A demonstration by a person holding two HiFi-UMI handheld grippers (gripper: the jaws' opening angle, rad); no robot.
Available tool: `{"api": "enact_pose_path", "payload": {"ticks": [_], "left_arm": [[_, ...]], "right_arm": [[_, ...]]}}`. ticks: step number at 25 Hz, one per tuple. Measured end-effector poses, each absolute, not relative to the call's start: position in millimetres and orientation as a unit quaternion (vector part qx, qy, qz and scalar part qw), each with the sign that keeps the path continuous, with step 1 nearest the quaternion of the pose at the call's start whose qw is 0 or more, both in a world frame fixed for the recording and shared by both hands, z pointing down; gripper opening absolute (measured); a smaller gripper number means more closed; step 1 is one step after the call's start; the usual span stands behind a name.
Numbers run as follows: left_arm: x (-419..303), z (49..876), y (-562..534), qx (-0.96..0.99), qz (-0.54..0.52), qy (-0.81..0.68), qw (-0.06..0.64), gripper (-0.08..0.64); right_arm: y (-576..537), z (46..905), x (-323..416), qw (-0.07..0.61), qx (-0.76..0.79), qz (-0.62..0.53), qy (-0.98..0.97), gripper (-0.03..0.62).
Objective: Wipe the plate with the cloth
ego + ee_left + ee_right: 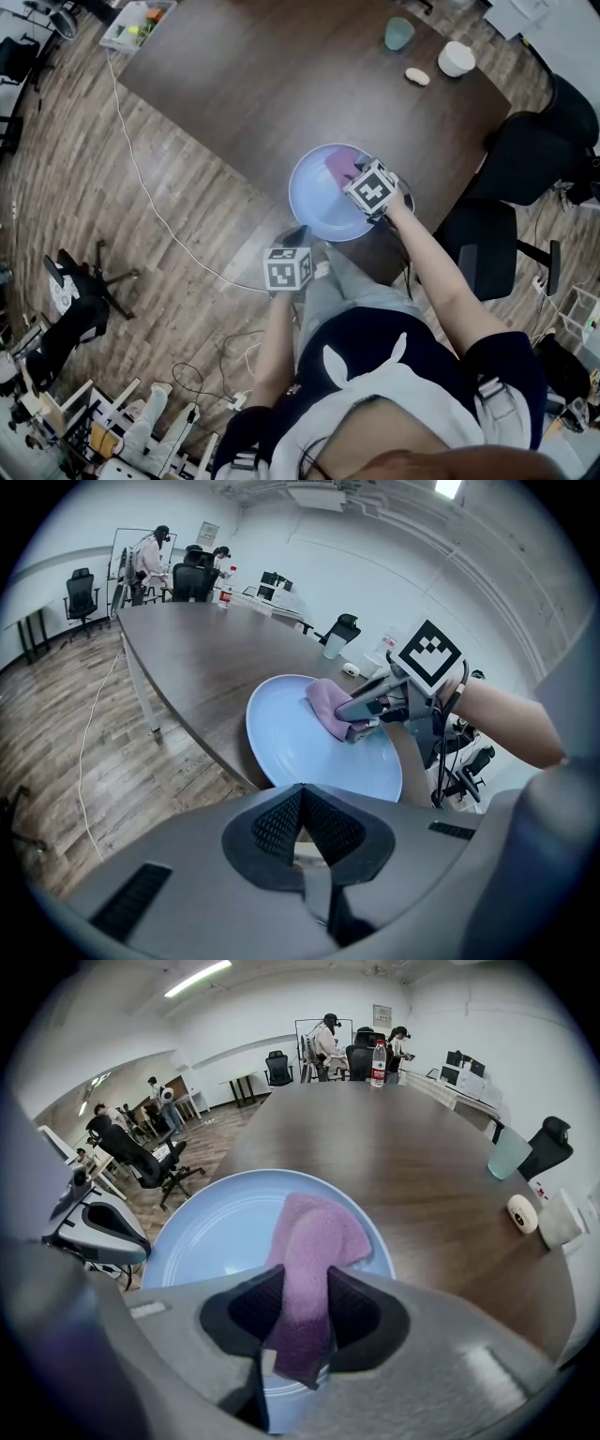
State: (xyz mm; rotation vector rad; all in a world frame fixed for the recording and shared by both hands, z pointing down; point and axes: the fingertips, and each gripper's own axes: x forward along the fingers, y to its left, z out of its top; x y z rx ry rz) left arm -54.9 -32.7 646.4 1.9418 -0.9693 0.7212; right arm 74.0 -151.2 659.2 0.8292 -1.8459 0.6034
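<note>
Office flooring of wood planks is surrounding a long dark wood-grain bench, and a pale blue round plate is sitting at its near edge, slightly overhanging toward the person. At the plate's seven o'clock rim the left hand-held gripper is holding its jaws together, apparently pinching the rim so the plate is not sliding. Toward one o'clock the right hand-held gripper is clamping a mauve fleecy cloth, whose free end is lying spread on the plate's face, ready for wiping.
</note>
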Motion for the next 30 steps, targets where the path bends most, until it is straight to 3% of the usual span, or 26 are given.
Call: {"api": "enact_pose_path", "payload": {"ticks": [30], "left_arm": [[-59.1,644.9,-31.8,0.774,0.285,-0.383,0.416,0.005]], "right_arm": [[-136.1,661.0,37.3,0.423,0.328,0.317,-0.783,0.132]]}}
